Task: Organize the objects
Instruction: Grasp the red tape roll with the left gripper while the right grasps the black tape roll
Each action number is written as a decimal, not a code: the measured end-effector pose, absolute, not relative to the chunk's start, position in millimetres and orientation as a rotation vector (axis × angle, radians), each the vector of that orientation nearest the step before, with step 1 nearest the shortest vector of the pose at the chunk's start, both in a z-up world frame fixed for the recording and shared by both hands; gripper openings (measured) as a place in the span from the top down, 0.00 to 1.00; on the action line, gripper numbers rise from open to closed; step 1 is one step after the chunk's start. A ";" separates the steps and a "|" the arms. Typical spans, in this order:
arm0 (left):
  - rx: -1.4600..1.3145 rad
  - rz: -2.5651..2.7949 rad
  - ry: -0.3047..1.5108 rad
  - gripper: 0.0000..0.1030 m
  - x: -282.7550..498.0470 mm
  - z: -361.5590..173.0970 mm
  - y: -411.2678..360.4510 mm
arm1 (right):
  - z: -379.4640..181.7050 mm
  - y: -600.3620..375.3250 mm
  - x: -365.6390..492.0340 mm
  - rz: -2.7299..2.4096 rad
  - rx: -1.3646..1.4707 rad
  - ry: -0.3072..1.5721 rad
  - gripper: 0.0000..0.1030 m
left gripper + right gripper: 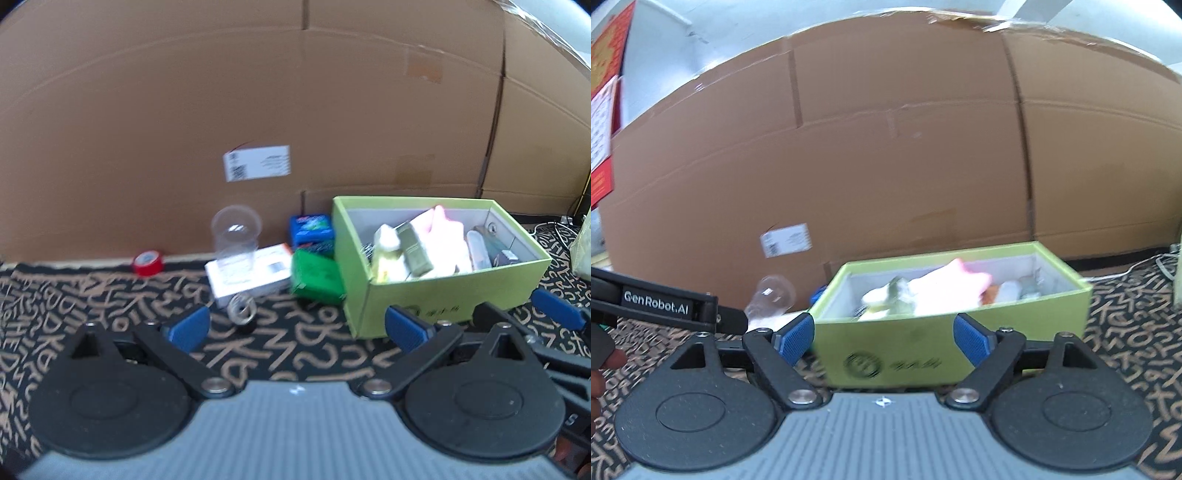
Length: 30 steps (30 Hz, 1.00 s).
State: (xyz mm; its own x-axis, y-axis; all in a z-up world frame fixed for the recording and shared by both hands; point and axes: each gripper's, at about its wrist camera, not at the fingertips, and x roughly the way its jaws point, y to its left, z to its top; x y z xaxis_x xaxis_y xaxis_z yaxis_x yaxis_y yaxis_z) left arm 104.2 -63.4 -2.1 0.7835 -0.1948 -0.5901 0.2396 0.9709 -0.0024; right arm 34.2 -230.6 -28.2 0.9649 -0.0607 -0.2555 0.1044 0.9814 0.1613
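Fingers of left gripper (295, 328) spread wide, empty; green box (436, 291) just beyond right fingertip, filled with small items. Clear cup (236, 236), white carton (251, 275), green packet (317, 275) ahead between fingertips. Right gripper (884, 338) likewise spread, empty, green box directly ahead between fingertips.

"GenRobot.AI" stands in white letters on the black arm of the left tongs (657, 301). The white label (785, 240) on the cardboard wall is too blurred to read.
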 end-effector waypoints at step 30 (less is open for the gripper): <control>-0.067 -0.057 0.734 0.00 161.5 -66.0 102.3 | -76.2 -65.5 192.3 0.134 -0.137 0.559 0.40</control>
